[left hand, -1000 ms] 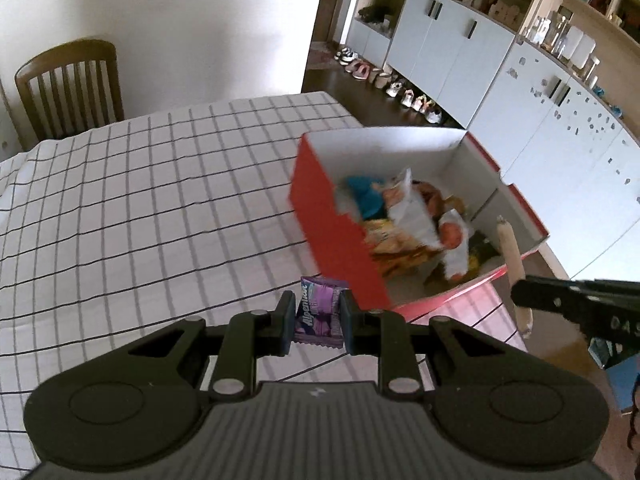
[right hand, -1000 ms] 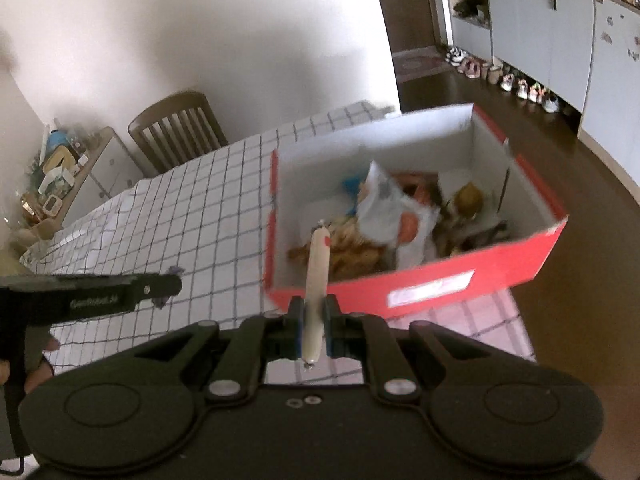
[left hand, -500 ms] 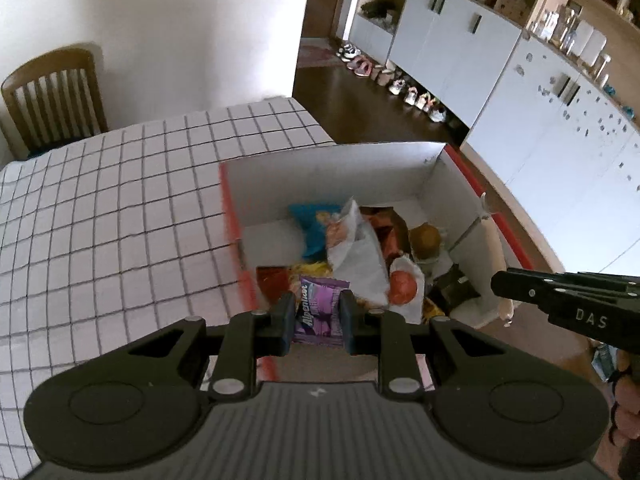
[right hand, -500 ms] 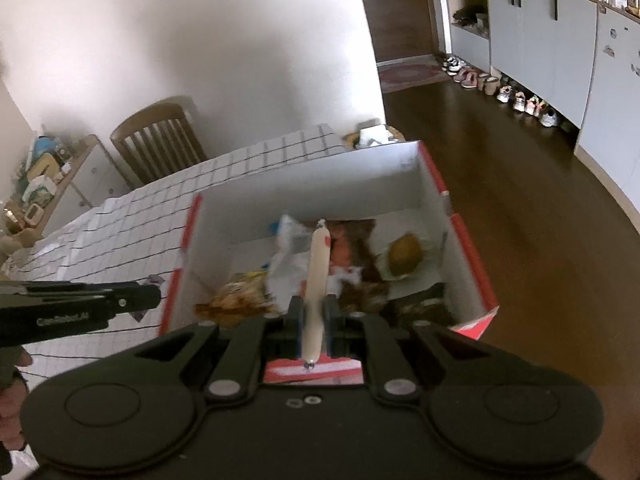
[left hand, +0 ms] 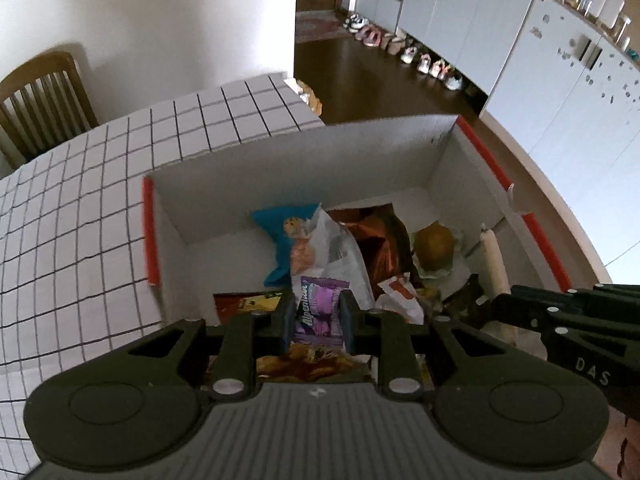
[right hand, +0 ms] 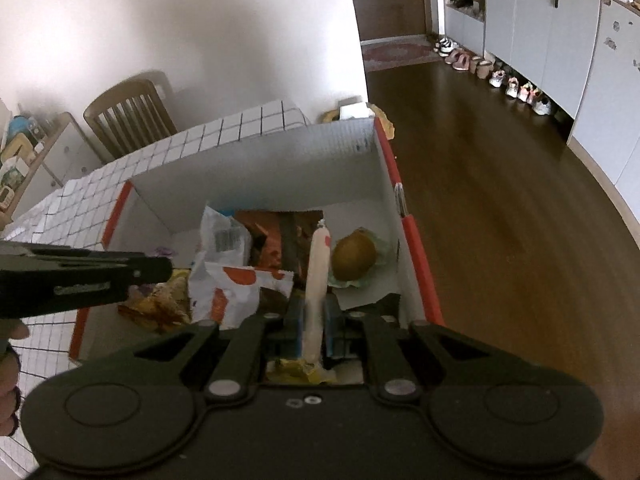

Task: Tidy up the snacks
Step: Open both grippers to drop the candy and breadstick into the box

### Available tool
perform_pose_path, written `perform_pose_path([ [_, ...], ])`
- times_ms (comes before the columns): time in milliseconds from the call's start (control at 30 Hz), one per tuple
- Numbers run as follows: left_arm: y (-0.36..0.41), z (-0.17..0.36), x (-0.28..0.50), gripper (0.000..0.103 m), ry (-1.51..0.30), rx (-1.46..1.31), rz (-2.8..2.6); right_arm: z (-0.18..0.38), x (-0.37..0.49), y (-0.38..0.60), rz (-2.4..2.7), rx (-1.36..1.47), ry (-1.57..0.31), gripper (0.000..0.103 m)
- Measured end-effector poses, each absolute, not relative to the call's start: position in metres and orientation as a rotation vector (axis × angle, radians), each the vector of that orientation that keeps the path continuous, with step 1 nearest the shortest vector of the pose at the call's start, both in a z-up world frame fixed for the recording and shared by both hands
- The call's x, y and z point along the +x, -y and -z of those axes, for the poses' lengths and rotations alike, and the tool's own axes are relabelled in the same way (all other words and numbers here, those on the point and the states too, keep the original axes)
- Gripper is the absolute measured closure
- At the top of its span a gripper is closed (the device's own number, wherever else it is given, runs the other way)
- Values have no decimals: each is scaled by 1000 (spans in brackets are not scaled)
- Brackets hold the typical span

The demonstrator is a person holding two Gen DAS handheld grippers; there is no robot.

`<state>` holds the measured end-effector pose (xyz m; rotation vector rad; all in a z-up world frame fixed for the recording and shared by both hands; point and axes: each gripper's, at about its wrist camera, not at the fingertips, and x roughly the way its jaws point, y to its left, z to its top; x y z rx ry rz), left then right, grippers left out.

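Purple Alpenliebe candy pack (left hand: 319, 312) sitting squeezed between the left tongs (left hand: 318, 318), hanging over the red box (left hand: 149, 224). Pale sausage stick (right hand: 316, 280) sitting pinched in the right tongs (right hand: 314, 330), also over the box. Lying inside the box: a blue packet (left hand: 280, 232), a white bag (right hand: 236, 284), a brown wrapper (left hand: 376, 236) and a round brown bun (right hand: 354, 258). Box resting at the edge of the checked counter (left hand: 72, 208). Wooden chair (right hand: 130, 116) standing behind the counter.
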<state>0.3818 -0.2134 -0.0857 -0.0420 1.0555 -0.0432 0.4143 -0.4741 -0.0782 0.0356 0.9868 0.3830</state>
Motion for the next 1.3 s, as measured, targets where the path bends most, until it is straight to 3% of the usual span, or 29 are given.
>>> perform_pose_path([
  [633,228,118,393,80,-1096,-36,29,96,429,474,-416,31,-1056,94],
  [933,223,111,383,79,-1093,-93,53,94,425,474,-411,44,-1058,84],
  [1067,222,103,374,79,-1074,-105,68,88,419,477,-406,64,-1045,72],
  [1167,218,94,365,68,-1058,-134,69,82,413,479,-399,70,-1030,68],
  [1200,215,91,361,53,-1046,-146,70,80,410,479,-398,73,-1025,67],
  [1267,213,82,353,33,-1005,-150,60,74,404,479,-391,69,-1003,62],
  [1300,211,77,347,32,-976,-144,59,71,401,479,-389,67,-990,60],
])
